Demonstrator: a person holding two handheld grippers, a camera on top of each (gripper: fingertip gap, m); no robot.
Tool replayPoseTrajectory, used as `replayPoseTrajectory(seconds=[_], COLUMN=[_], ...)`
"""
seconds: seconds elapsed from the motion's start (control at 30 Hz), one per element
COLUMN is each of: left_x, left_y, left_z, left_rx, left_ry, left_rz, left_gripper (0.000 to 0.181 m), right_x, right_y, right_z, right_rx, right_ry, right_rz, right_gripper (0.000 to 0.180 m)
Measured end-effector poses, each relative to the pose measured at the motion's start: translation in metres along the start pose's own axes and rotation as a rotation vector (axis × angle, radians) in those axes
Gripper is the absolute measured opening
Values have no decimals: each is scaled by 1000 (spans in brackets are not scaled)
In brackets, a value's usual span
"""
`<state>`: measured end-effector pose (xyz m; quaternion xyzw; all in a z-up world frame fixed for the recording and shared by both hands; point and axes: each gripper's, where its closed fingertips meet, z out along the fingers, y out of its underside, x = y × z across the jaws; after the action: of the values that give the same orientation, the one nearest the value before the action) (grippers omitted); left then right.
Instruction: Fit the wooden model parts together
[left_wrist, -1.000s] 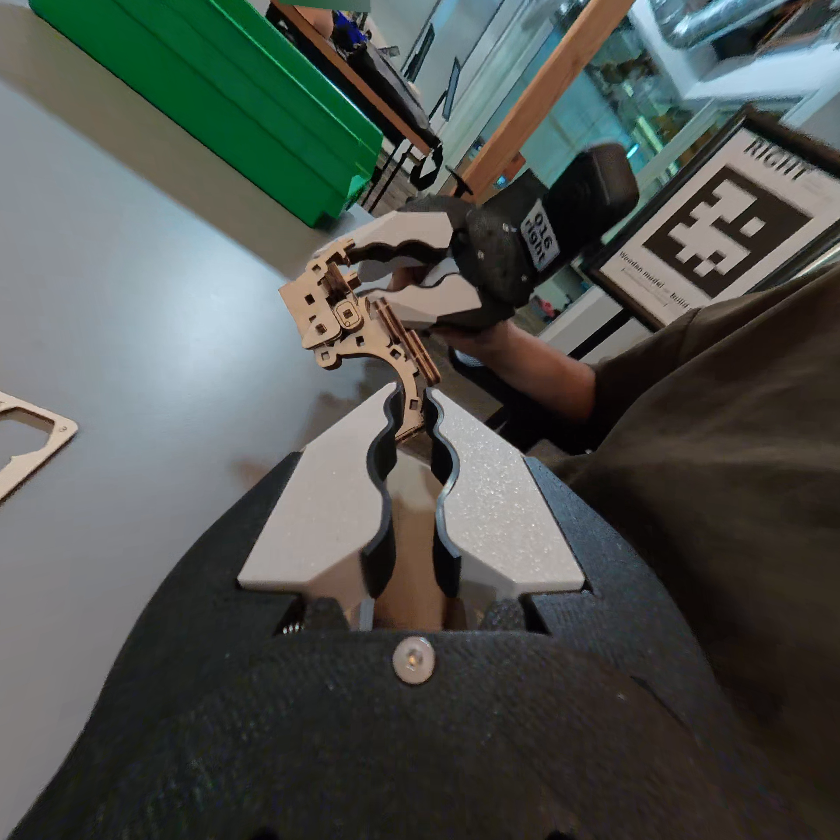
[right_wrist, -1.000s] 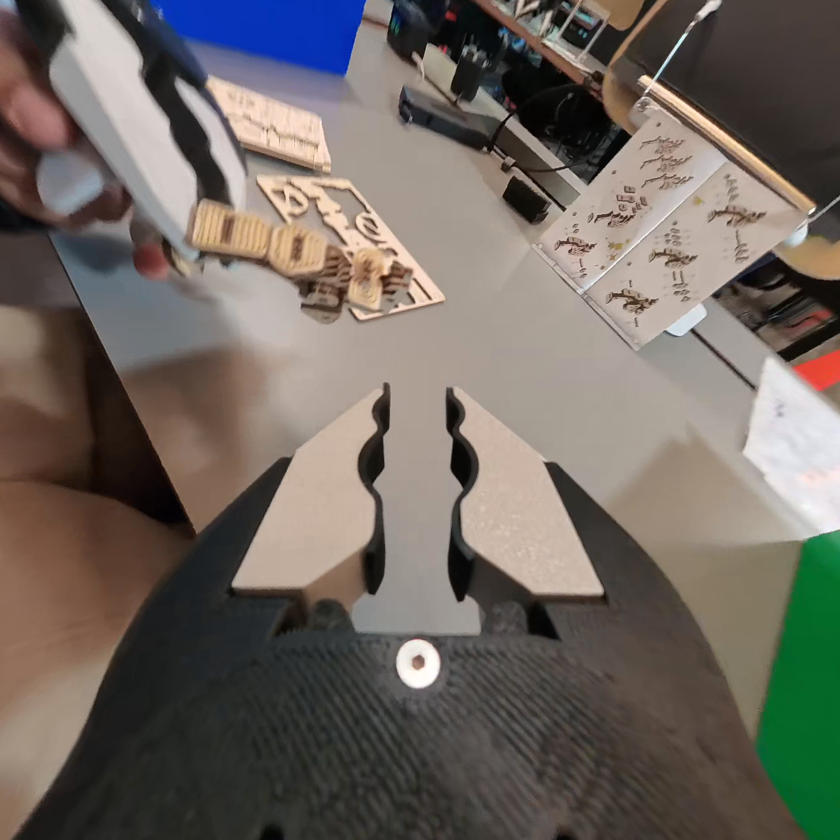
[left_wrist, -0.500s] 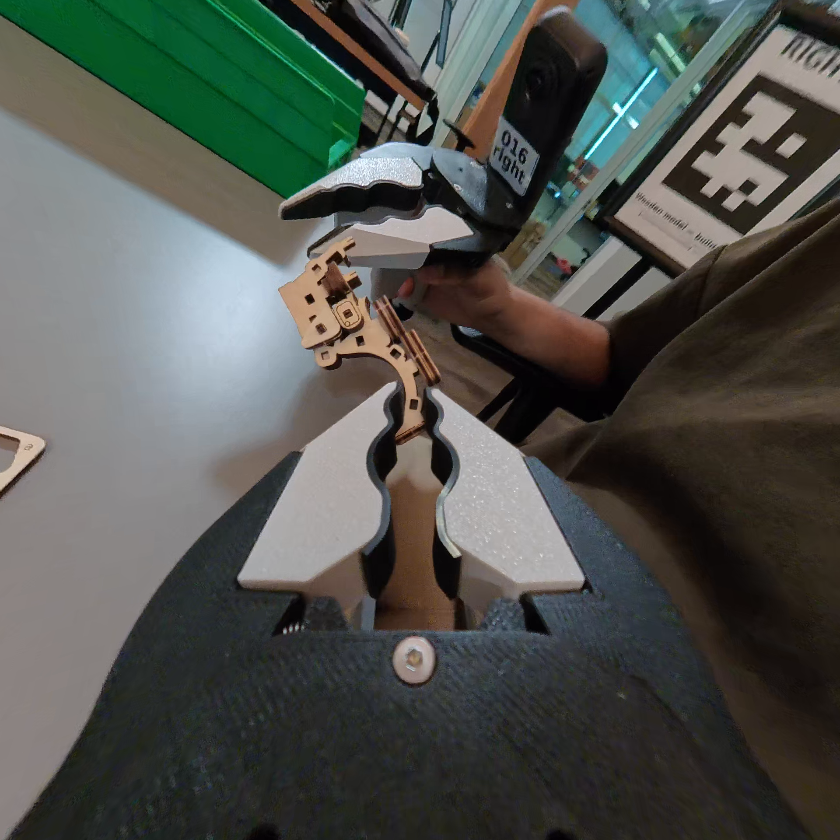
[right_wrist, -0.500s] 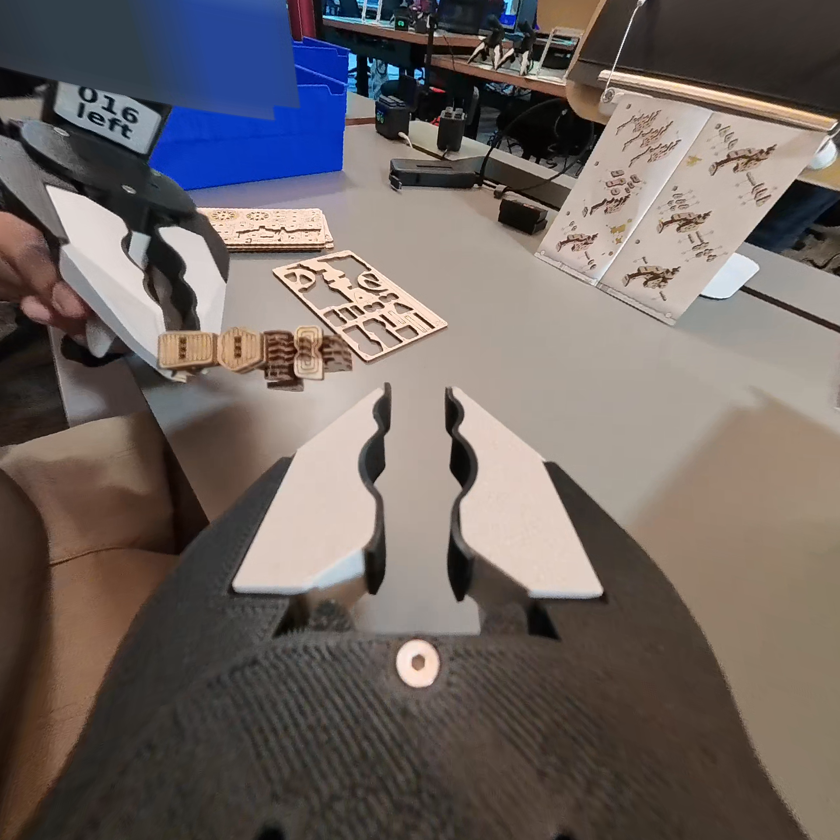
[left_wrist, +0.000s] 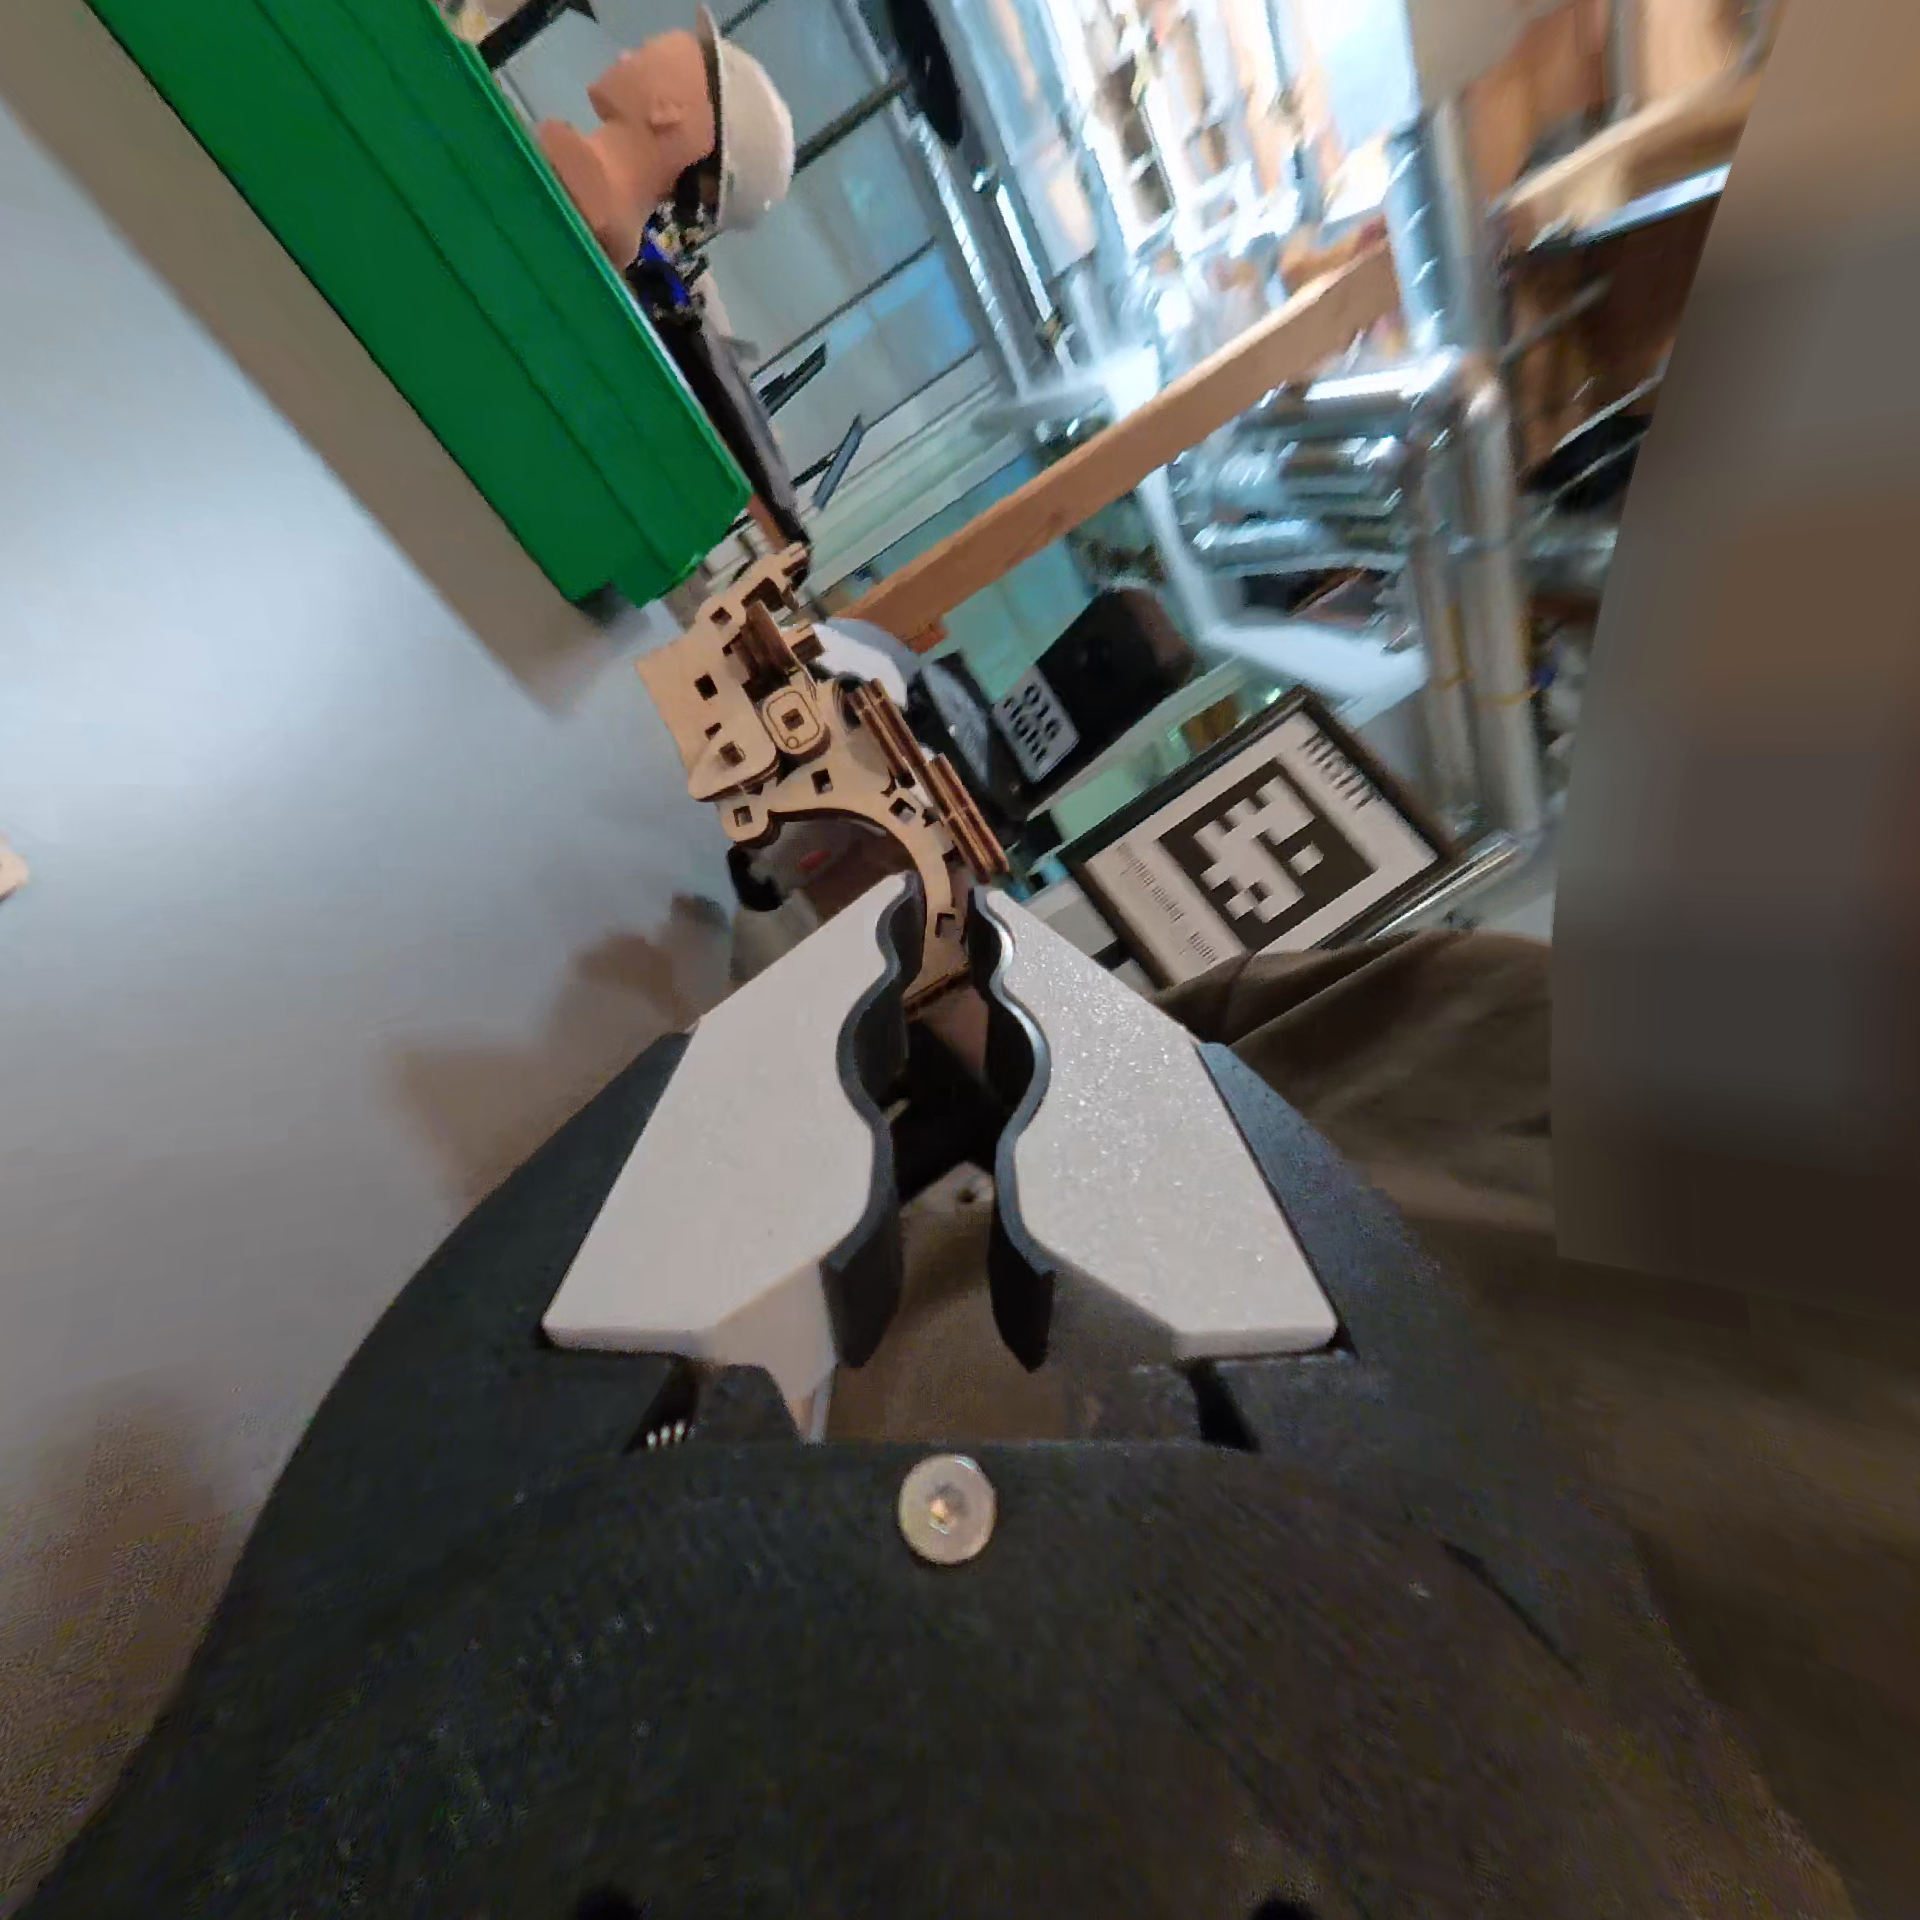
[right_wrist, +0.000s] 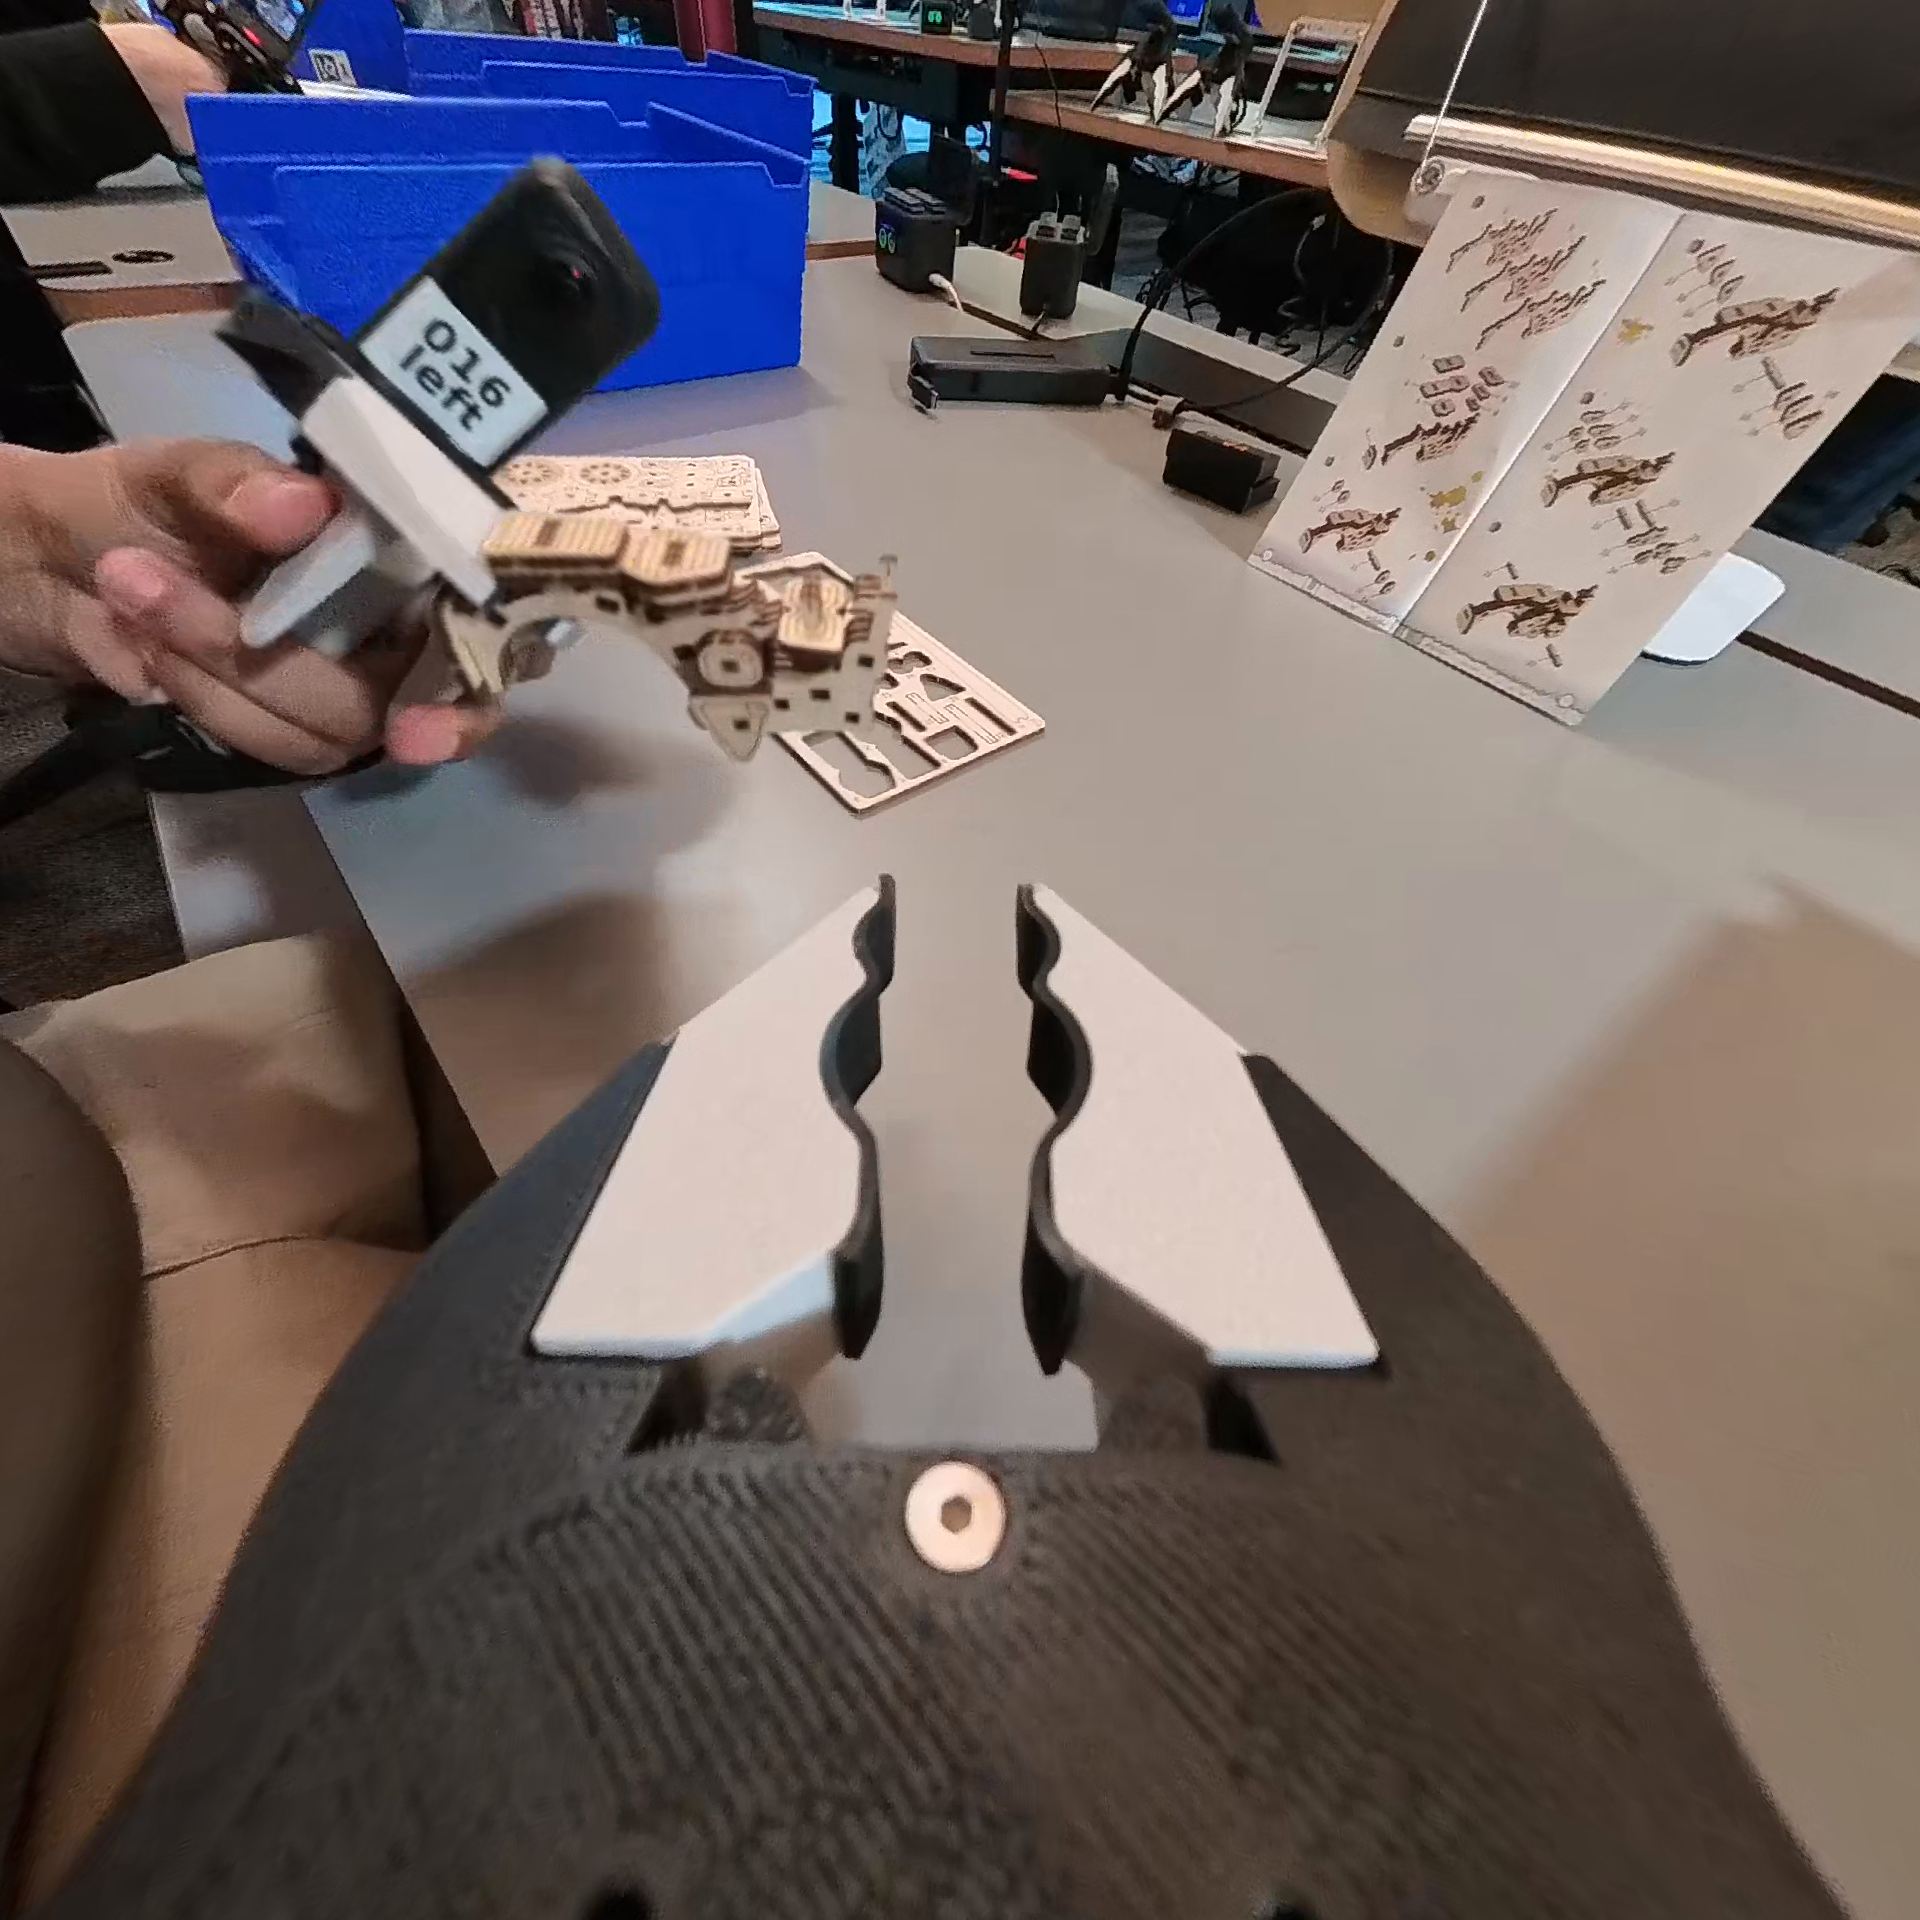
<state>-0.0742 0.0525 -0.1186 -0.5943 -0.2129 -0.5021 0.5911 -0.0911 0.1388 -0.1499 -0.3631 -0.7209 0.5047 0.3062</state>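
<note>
My left gripper (left_wrist: 943, 914) is shut on the curved tail end of a part-built wooden model (left_wrist: 810, 769), which sticks up and forward from the fingertips. In the right wrist view the same model (right_wrist: 686, 613) hangs in the air at upper left, held by the left gripper (right_wrist: 457, 561) in a person's hand, above the grey table (right_wrist: 1299, 790). My right gripper (right_wrist: 954, 904) is open and empty, low over the table and apart from the model. In the left wrist view the right gripper is mostly hidden behind the model.
A punched-out wooden sheet (right_wrist: 925, 717) lies flat beyond the model, with a stack of uncut sheets (right_wrist: 644, 488) behind it. Blue bins (right_wrist: 520, 197) stand at the back left, an instruction sheet (right_wrist: 1590, 416) at the right, black chargers (right_wrist: 1018, 369) behind. A green bin (left_wrist: 436, 281) sits on the left.
The left gripper has turned with the model, so the model now shows side-on and higher in the right wrist view. The right gripper has dropped behind the model in the left wrist view and stays open.
</note>
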Motion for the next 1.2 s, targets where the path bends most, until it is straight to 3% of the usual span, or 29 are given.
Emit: replayPoseTrajectory(seconds=[1.2], left_x=[0], left_y=[10], left_z=[4], left_rx=[-45], left_ry=[46], left_rz=[-80], left_gripper=[4], right_x=[-1], right_y=[0], right_z=[3], right_rx=[-4], right_ry=[-11], right_rz=[21], right_gripper=[22])
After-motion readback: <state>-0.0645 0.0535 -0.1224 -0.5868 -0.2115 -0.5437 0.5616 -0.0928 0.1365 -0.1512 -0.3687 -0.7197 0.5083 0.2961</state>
